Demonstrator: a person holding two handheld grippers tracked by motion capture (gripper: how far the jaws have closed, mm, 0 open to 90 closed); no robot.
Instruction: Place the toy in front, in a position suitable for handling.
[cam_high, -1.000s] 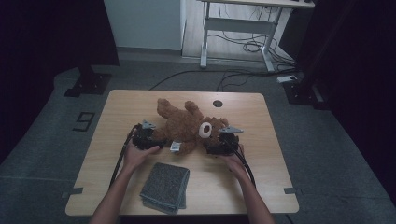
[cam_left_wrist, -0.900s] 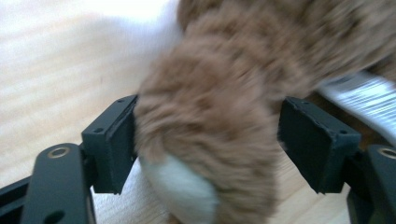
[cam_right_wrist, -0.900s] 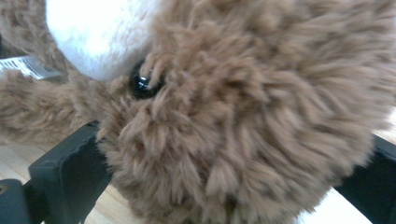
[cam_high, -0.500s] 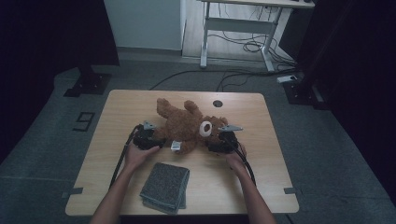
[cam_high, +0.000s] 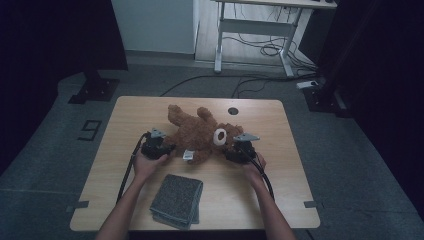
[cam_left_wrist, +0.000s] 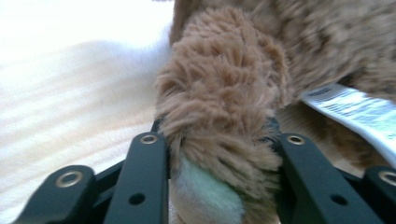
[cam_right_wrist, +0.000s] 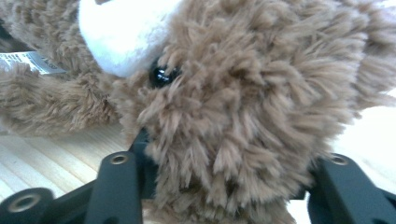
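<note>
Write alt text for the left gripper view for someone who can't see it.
A hand-held gripper has just closed its two black jaws on a fuzzy brown teddy bear limb with a pale paw pad. A white sewn-in label hangs at right, over a light wooden table.

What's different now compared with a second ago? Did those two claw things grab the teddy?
Yes. Both have just been closing: the left gripper now squeezes one of the teddy bear's limbs, and the right gripper squeezes its head. A second ago their jaws stood wide around it. The hands barely shifted; the bear lies where it was on the table, and the folded grey towel is untouched.
</note>
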